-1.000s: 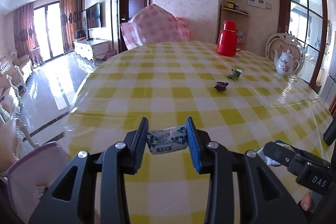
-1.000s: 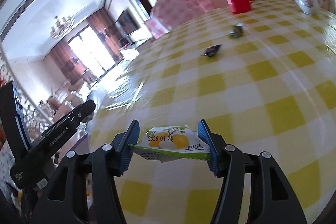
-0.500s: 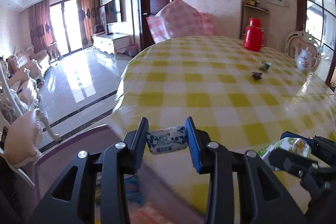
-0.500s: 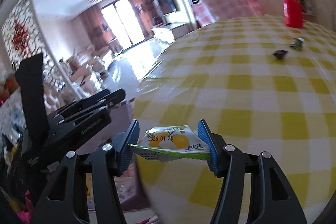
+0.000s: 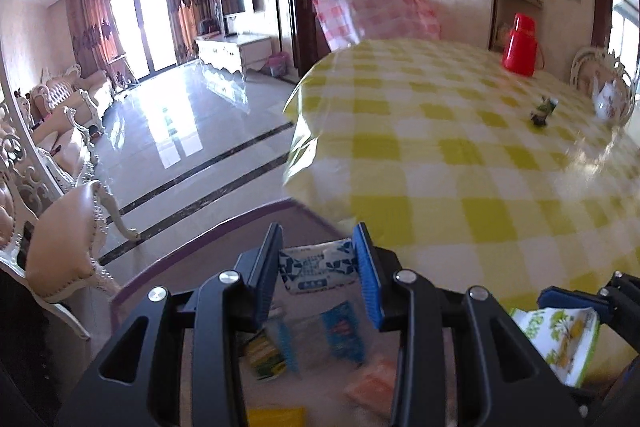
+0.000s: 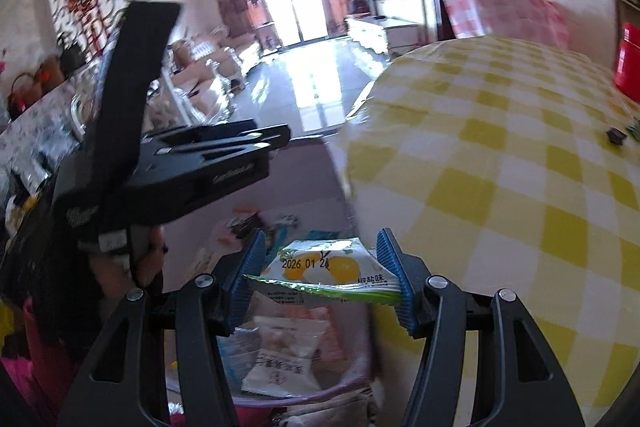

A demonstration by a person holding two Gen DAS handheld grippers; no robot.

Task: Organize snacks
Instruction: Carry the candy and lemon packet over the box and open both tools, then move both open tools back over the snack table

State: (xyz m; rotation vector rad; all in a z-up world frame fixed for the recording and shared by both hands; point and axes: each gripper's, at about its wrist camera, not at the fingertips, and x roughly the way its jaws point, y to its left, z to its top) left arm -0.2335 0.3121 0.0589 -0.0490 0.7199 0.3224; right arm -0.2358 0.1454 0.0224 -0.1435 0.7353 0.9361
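Left wrist view: your left gripper (image 5: 319, 267) tilted downward, pinching a blue-and-white snack packet (image 5: 318, 265) above the purple-rimmed bin (image 5: 208, 231) beside the table (image 5: 460, 155). Your right gripper (image 6: 320, 273) likewise clamped a green-and-yellow snack packet (image 6: 324, 273) over it.

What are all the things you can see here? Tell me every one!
Blue-and-white snack packet: one, in the left gripper.
Green-and-yellow snack packet: one, in the right gripper.
Bin: one, purple rim, beside the table, below both grippers.
Snacks in the bin: several, mixed colours, blurred.
Small candies: two, dark and green, far side of the table.
Table: one, yellow-and-white checked cloth.
Flask: one, red, far edge.
Teapot: one, white, right edge.
Left gripper: shut on its packet.
Right gripper: shut on its packet.
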